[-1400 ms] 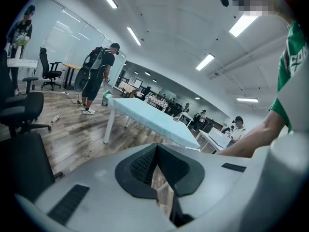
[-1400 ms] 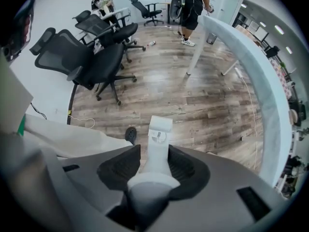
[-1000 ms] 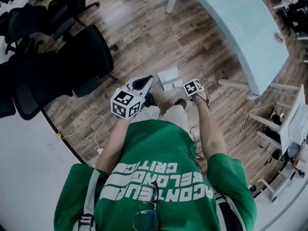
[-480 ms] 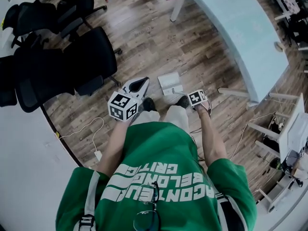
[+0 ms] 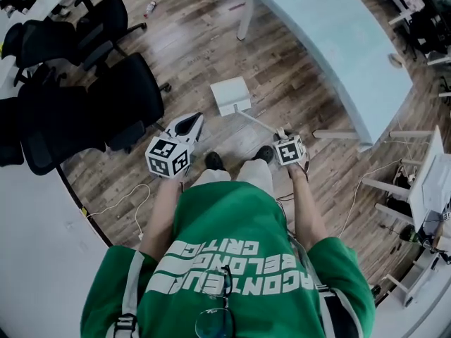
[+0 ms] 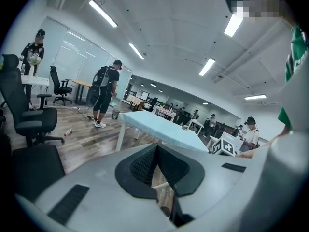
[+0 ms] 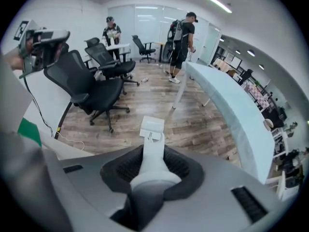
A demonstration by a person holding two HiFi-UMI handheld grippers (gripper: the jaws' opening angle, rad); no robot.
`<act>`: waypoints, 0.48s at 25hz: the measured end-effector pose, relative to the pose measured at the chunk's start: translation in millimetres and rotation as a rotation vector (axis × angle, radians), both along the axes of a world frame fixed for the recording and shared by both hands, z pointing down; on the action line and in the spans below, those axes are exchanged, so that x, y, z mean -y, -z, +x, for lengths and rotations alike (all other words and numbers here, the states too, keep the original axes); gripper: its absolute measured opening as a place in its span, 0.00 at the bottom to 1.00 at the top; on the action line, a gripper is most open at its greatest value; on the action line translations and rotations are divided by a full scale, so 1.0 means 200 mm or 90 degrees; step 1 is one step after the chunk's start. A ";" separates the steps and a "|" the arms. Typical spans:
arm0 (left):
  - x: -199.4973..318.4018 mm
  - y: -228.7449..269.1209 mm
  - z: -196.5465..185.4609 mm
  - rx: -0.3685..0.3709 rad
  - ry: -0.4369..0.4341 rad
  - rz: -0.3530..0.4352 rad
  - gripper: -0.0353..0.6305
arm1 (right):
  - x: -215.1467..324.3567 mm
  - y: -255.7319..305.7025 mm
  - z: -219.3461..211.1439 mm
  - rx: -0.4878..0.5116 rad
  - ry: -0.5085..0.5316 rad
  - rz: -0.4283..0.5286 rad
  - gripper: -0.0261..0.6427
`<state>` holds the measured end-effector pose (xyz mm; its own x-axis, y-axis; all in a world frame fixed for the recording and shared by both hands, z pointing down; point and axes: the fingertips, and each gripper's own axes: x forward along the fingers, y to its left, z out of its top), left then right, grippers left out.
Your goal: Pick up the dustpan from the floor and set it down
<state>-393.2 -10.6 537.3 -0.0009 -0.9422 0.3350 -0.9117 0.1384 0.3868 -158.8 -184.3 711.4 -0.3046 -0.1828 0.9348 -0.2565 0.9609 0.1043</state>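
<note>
The white dustpan (image 5: pixel 231 95) hangs just above the wooden floor ahead of my feet, its thin handle (image 5: pixel 259 121) slanting back to my right gripper (image 5: pixel 282 134). In the right gripper view the handle (image 7: pixel 153 161) runs up between the two black pads, which are shut on it, with the pan (image 7: pixel 152 128) beyond the tips. My left gripper (image 5: pixel 199 117) is held out to the left of the pan, apart from it. Its pads (image 6: pixel 140 166) meet at the tips with nothing between them, and it points out across the room at a slight downward tilt.
Black office chairs (image 5: pixel 120 97) stand close on the left. A long pale blue table (image 5: pixel 331 41) curves across the right, with a leg (image 5: pixel 244 16) ahead. Cables (image 5: pixel 127 199) lie on the floor at the left. People (image 7: pixel 181 37) stand far off by the table's end.
My right gripper has risen with the handle in it, and the dustpan has come up and swung farther out from my feet. The left gripper has shifted a little.
</note>
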 end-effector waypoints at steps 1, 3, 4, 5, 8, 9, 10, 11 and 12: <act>0.00 0.00 -0.01 0.002 0.004 0.001 0.04 | 0.01 0.07 -0.03 0.026 0.003 0.012 0.21; -0.01 0.02 -0.02 0.007 0.012 0.003 0.04 | 0.02 0.20 -0.09 0.072 0.009 0.034 0.21; -0.01 0.02 -0.03 0.010 0.016 0.004 0.04 | 0.02 0.28 -0.12 0.094 0.012 0.043 0.21; -0.02 0.03 -0.04 0.013 0.020 0.005 0.04 | 0.03 0.35 -0.16 0.115 0.014 0.052 0.21; -0.03 0.07 -0.07 0.020 0.034 0.010 0.04 | 0.03 0.57 -0.24 0.172 0.024 0.081 0.21; -0.03 0.08 -0.07 0.022 0.038 0.012 0.04 | 0.03 0.63 -0.26 0.189 0.028 0.091 0.21; -0.04 0.09 -0.08 0.024 0.041 0.014 0.04 | 0.03 0.70 -0.28 0.205 0.031 0.101 0.21; -0.04 0.10 -0.08 0.025 0.044 0.015 0.04 | 0.04 0.76 -0.30 0.220 0.034 0.110 0.21; -0.04 0.11 -0.09 0.027 0.047 0.016 0.04 | 0.04 0.83 -0.31 0.233 0.036 0.118 0.21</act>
